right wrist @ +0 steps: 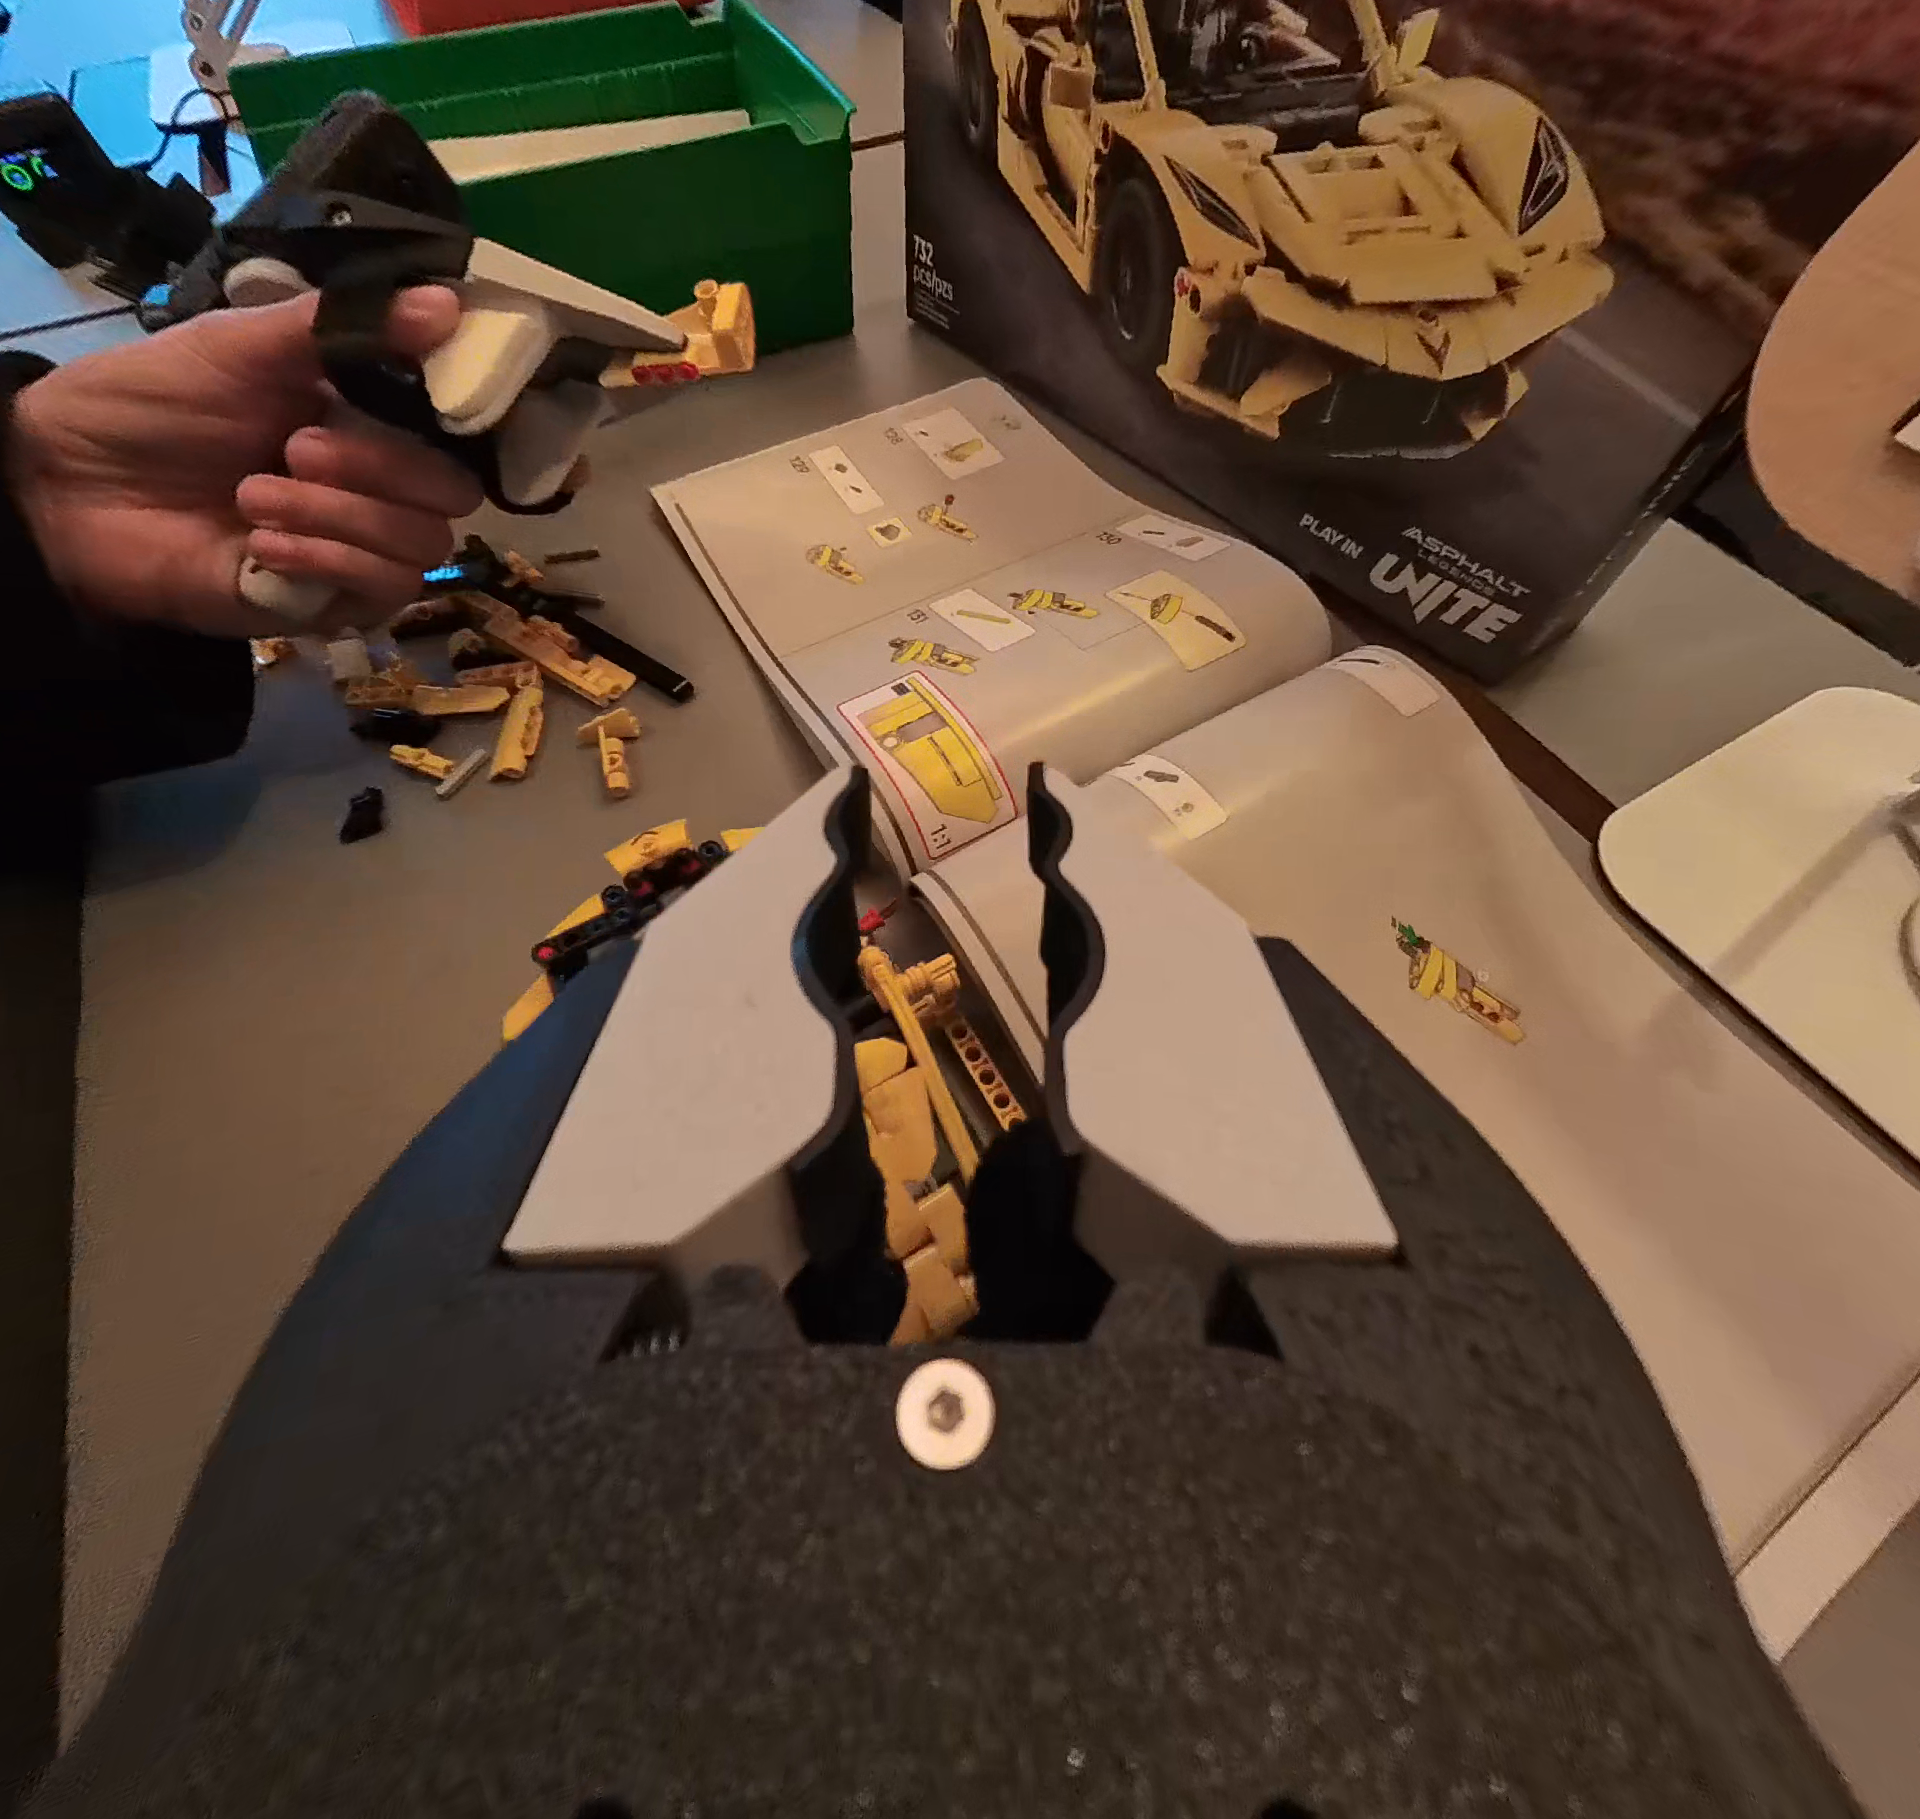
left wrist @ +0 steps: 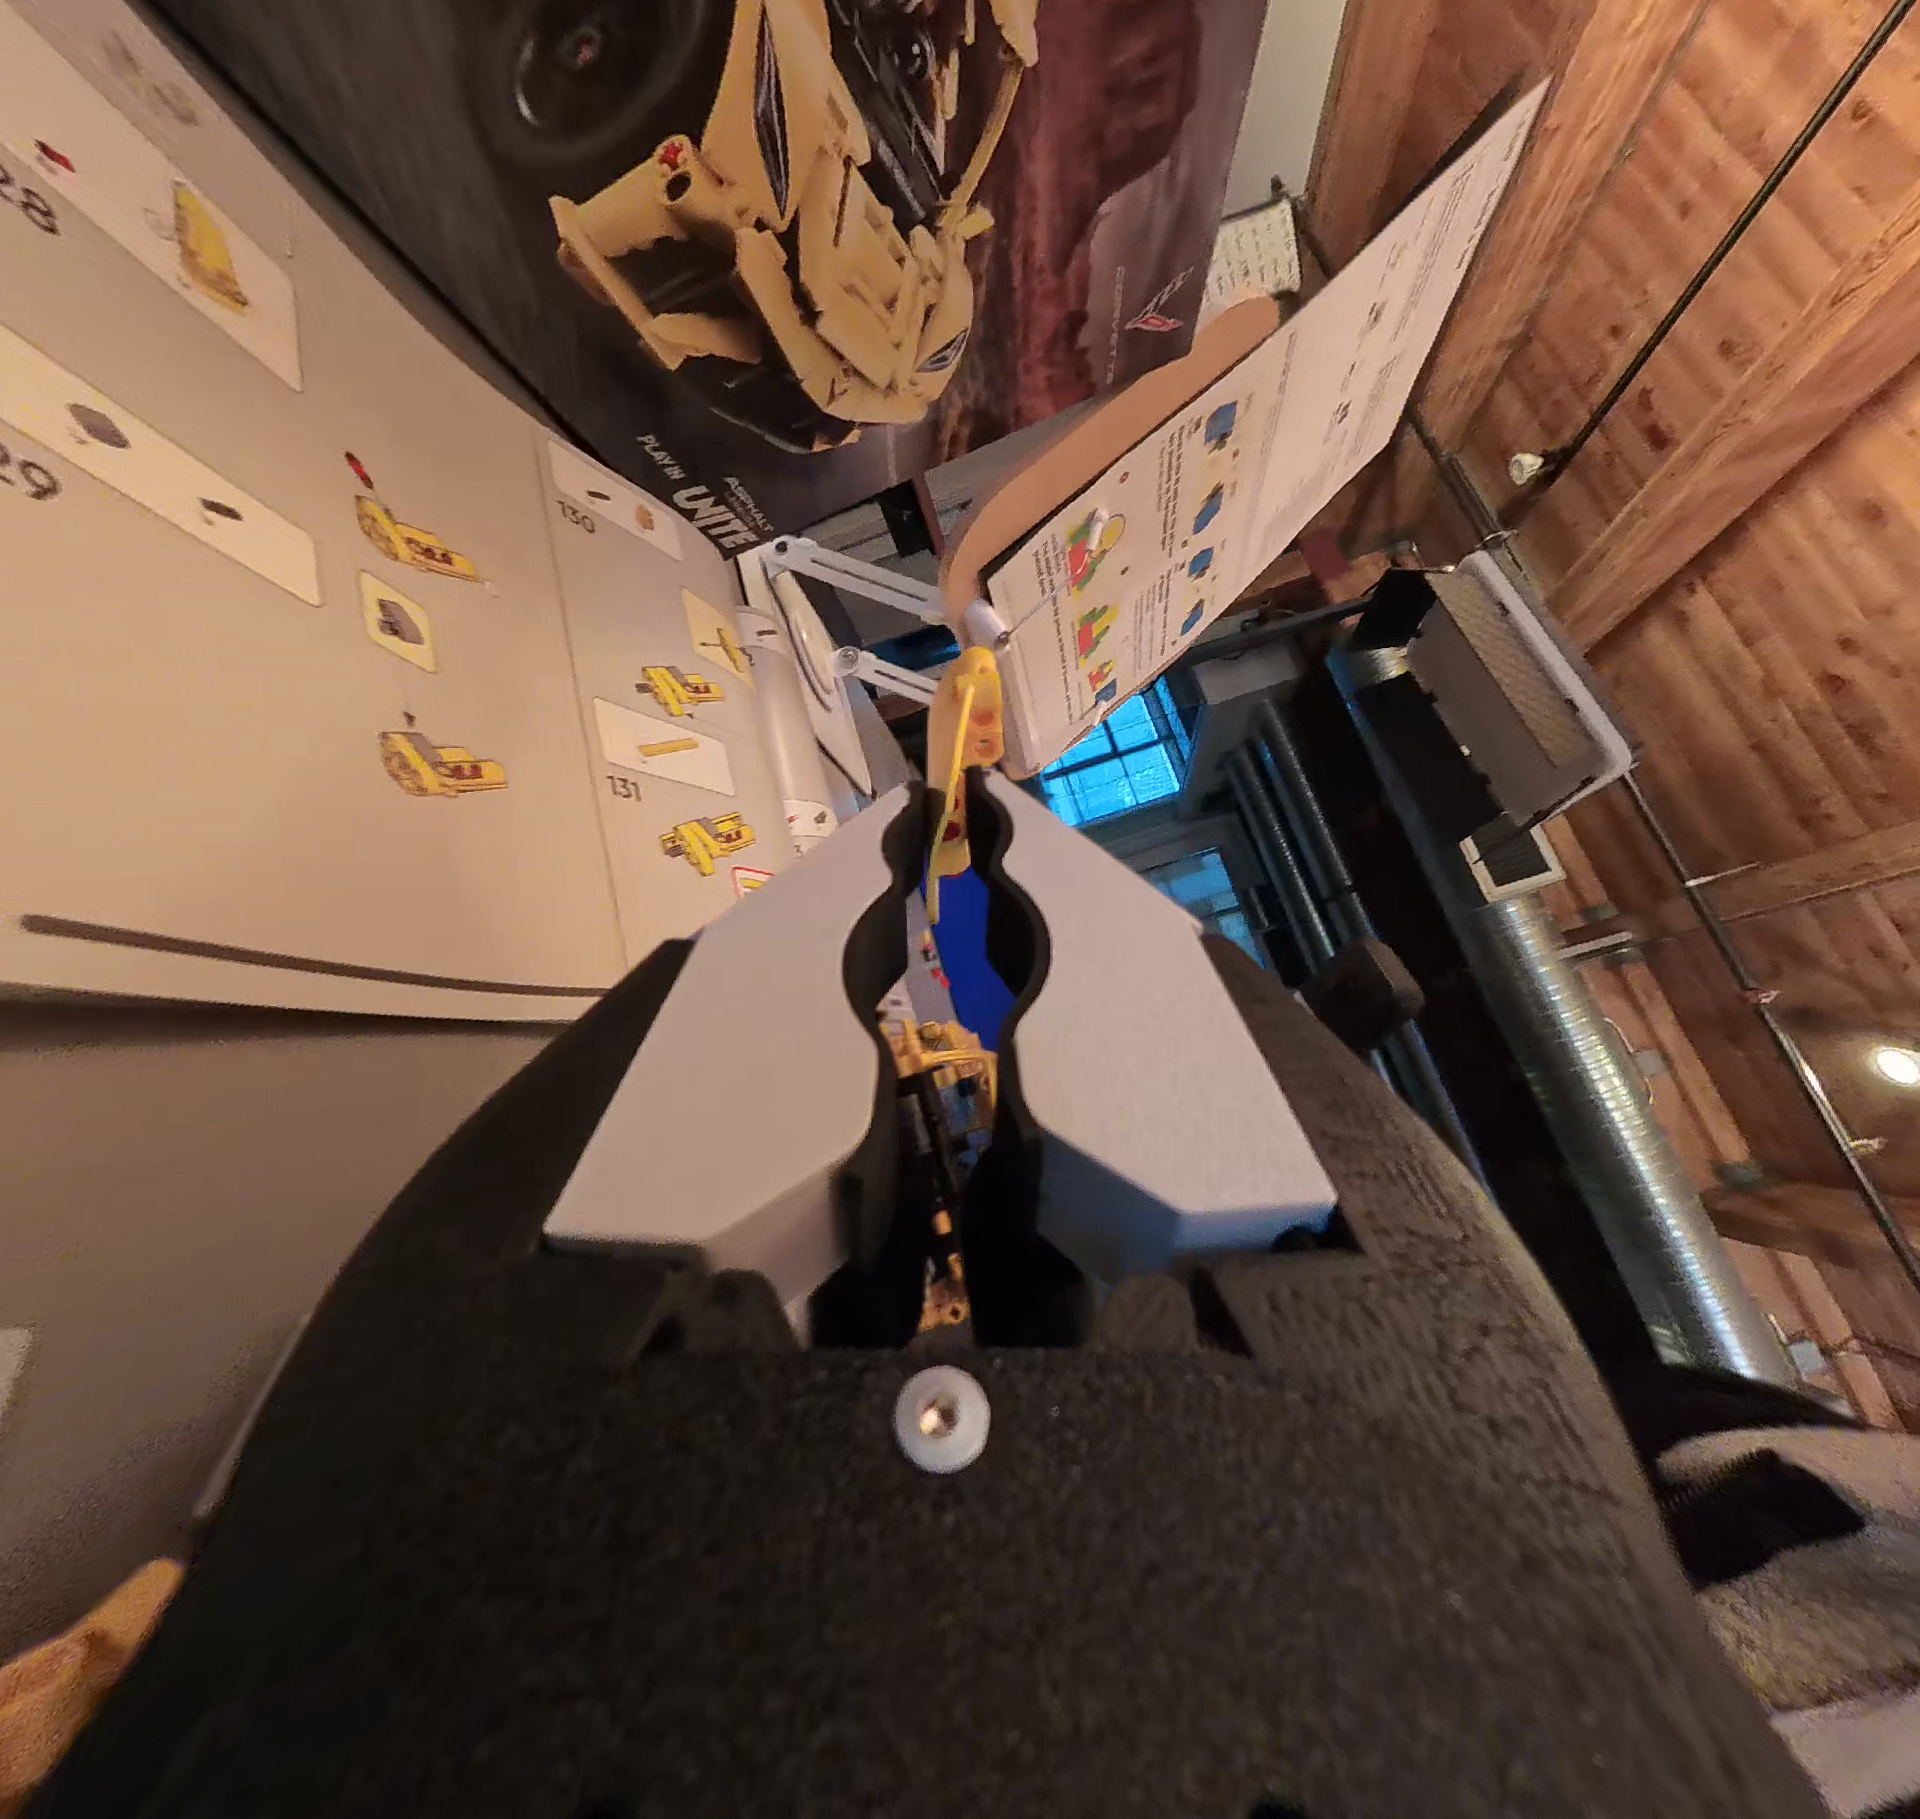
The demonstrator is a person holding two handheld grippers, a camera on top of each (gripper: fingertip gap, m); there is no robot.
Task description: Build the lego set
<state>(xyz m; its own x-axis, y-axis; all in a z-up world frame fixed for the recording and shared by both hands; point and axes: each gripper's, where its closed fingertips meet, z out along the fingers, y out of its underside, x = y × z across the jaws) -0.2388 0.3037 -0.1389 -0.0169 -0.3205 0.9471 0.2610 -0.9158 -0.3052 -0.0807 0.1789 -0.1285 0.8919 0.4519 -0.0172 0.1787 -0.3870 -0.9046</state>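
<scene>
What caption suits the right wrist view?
Left gripper lifts a yellow sub-assembly above loose pieces and the open manual.

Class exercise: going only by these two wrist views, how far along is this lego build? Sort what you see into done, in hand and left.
Done: a partly built yellow and black assembly lies on the table. In hand: the left gripper is shut on a small yellow sub-assembly, raised above the table; the right gripper is open over the open instruction booklet. Left: many loose pieces lie unattached, so much remains.
</scene>
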